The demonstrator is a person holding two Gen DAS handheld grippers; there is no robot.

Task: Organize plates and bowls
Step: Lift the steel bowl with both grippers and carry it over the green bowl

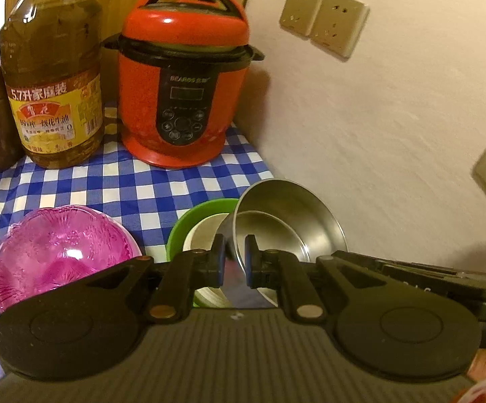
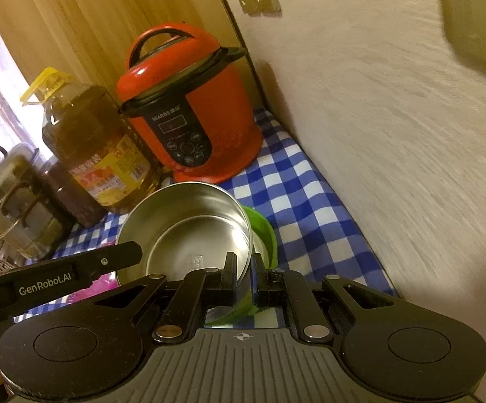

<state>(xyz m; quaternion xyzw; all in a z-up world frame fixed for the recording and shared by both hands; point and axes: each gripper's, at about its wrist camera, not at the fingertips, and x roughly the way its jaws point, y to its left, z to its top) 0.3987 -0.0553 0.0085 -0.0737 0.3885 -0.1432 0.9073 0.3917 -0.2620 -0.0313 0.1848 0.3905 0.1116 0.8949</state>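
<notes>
Beside the red pressure cooker, toward the near edge of the checked cloth, the dishes are only partly gathered. A steel bowl is tilted over a green bowl that has a white bowl nested inside it, so 1 stack looks begun and a second is about to join. The pink bowl sits apart on the cloth, further from the cooker and to the left of the green one, and seems not yet sorted. No plates show in either view.

Both grippers pinch the steel bowl's rim. The left gripper has its jaws narrow with the thin steel wall running between the blue pads, 1 pad inside and 1 outside. The right gripper is closed the same way on the opposite part of the rim, with the green bowl's edge showing just past its right finger. Whether a smaller steel bowl lies inside the large one, or that is only its base, I cannot tell.

My judgement is that lowering the steel bowl squarely onto the green stack is the step in hand, with the pink bowl left to place.
</notes>
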